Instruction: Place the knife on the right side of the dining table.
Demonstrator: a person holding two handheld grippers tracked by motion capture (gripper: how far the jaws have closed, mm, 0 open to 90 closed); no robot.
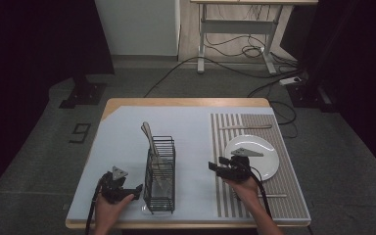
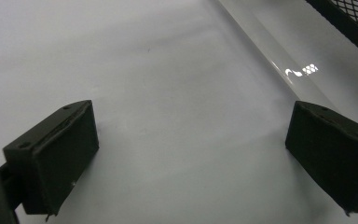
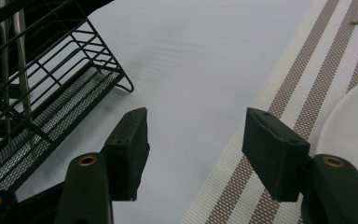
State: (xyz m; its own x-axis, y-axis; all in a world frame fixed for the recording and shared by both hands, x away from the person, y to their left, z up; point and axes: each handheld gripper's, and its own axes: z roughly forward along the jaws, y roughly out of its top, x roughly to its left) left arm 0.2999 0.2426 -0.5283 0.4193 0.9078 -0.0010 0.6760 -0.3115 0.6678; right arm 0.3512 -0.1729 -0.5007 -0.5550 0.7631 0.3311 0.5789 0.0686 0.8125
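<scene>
Reaching: right gripper (image 1: 214, 167), jaws spread with nothing between them, heads toward wire rack (image 1: 159, 174) holding utensils (image 1: 152, 147), near the table's front edge.
Waiting: left gripper (image 1: 136, 190), jaws spread, beside rack.
Next: likely grasp a handle.

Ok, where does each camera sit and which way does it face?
High view: above the near edge, looking forward and down on the table; both forearms, left gripper, right gripper.
Left gripper view: on the left gripper, facing the mat between its open jaws.
Right gripper view: on the right gripper, jaws open, facing the rack and placemat.
Shared: rack and plate appear in the high and right gripper views.
</scene>
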